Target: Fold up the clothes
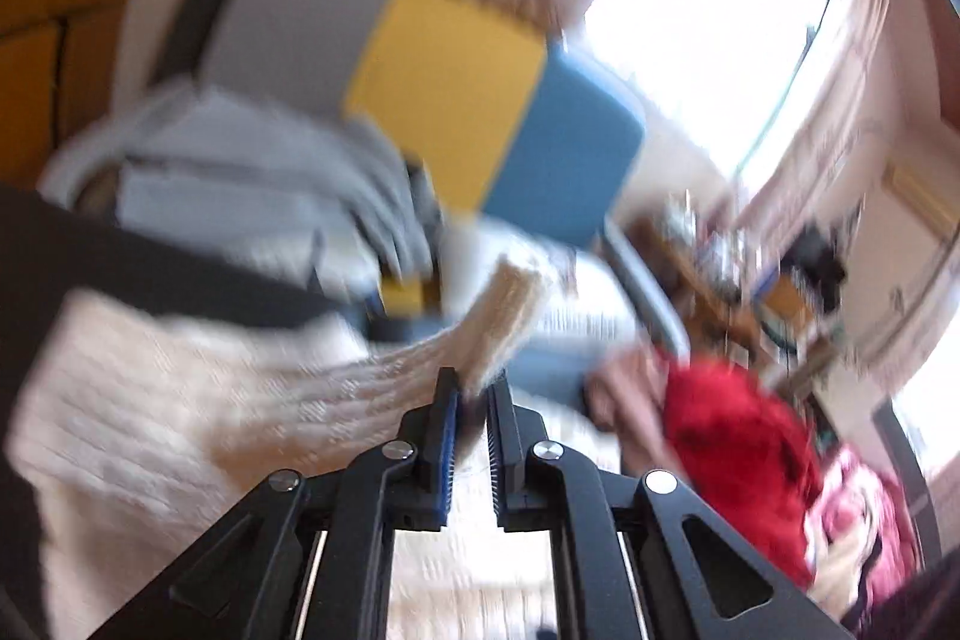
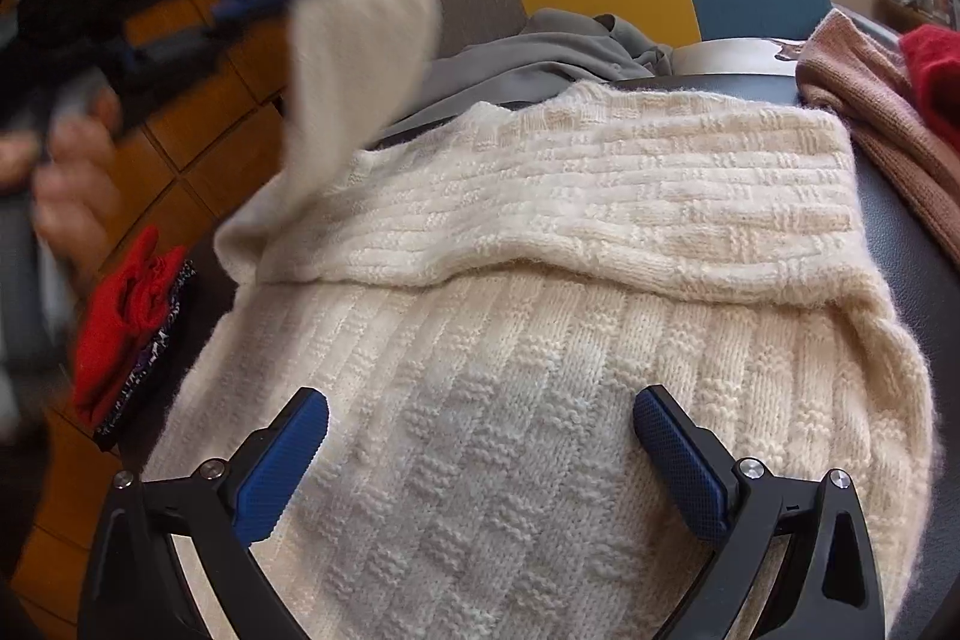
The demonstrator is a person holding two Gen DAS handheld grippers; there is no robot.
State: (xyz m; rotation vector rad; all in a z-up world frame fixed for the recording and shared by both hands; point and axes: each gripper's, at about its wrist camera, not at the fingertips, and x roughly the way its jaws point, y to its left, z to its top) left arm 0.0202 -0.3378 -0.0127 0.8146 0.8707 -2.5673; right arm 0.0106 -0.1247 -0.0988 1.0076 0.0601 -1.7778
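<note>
The cream sweater [image 2: 540, 340] lies across the dark worktop [image 2: 900, 232], one sleeve lifted; the left gripper [image 1: 472, 388] pinches that sleeve's cuff, its view smeared by blur; the right gripper [image 2: 480, 436] hovers spread wide above the knit, its base cut off below.

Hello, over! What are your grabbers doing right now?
Left gripper shut on cream sweater sleeve, lifted. Right gripper open above sweater body. Grey garment, pink knit beside it, not blocking.

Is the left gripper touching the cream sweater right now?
Touching. The left wrist view shows the left gripper pinching a ribbed edge of the cream sweater between its fingers; the right wrist view shows that part lifted.
</note>
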